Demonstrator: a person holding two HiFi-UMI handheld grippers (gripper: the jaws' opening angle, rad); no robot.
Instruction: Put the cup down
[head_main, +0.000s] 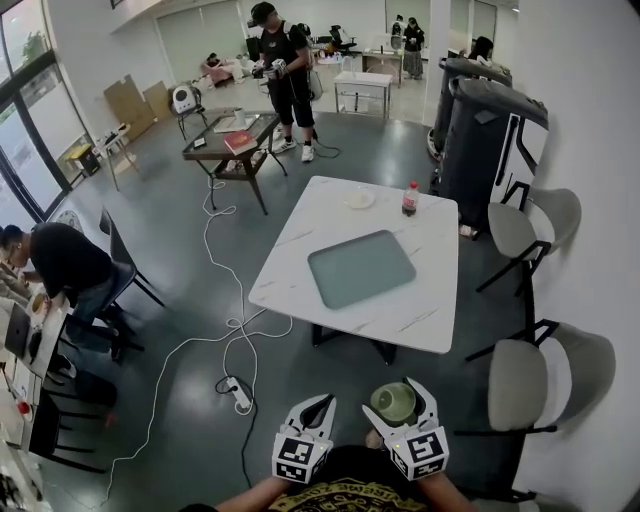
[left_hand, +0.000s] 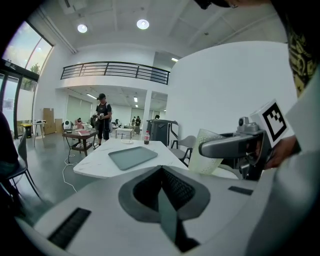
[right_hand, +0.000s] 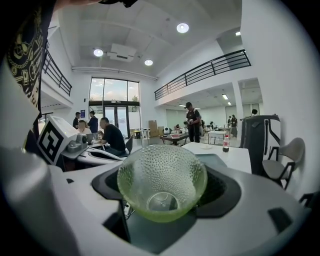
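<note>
The right gripper (head_main: 397, 397) is clamped on a green, dimpled cup (right_hand: 162, 182). Its jaws grip the cup from both sides, with the open mouth facing back up toward the camera. The cup is held in the air close to the person's body, with only floor beneath it. The left gripper (head_main: 312, 410) is just beside it on the inner side. Its jaws are together with nothing between them.

The white tabletop (head_main: 300, 232) lies ahead of both grippers and well apart from them. A grey tray (head_main: 360, 268) sits in the middle of it. Past the tray, at the far edge, stand a small bottle (head_main: 409, 198) and what looks like a pale dish (head_main: 358, 200), though it is too small to be sure.

The step in hand appears to be the carry, as the cup is gripped but nowhere near a surface. The next move calls for bringing the right gripper forward over the tabletop, probably to the near edge or the tray. The cup then has to be turned base down and lowered until it rests flat before the jaws part. Letting go early or at a tilt would likely make it tip or roll. The left gripper has no clear part in this.
</note>
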